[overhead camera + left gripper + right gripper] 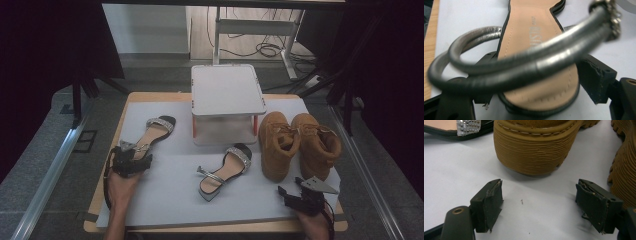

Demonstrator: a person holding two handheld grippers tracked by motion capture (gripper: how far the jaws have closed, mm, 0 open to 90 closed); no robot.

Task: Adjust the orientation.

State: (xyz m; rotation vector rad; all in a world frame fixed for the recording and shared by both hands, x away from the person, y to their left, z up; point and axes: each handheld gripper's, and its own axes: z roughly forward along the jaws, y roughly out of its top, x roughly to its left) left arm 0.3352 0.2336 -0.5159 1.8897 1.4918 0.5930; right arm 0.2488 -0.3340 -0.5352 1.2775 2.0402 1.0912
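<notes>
While my left gripper (134,156) sits released around the left sandal's (152,134) heel at centre-left, blurred straps (524,67) hide its pads; my right gripper (292,194), lower right, gapes empty near the boots (299,142).

One piece of lettering shows. In the left gripper view, a pale stamped brand mark (534,35) runs lengthwise along the tan insole of the sandal (534,62), toward twelve o'clock from the grey looped strap (529,62) that crosses in front of it. The mark is blurred and partly covered by the strap; a few capital letters can be made out as shapes, but the word itself cannot be read with confidence. A smaller line of print sits beside it, at about nine o'clock of the main word, too small to tell.
</notes>
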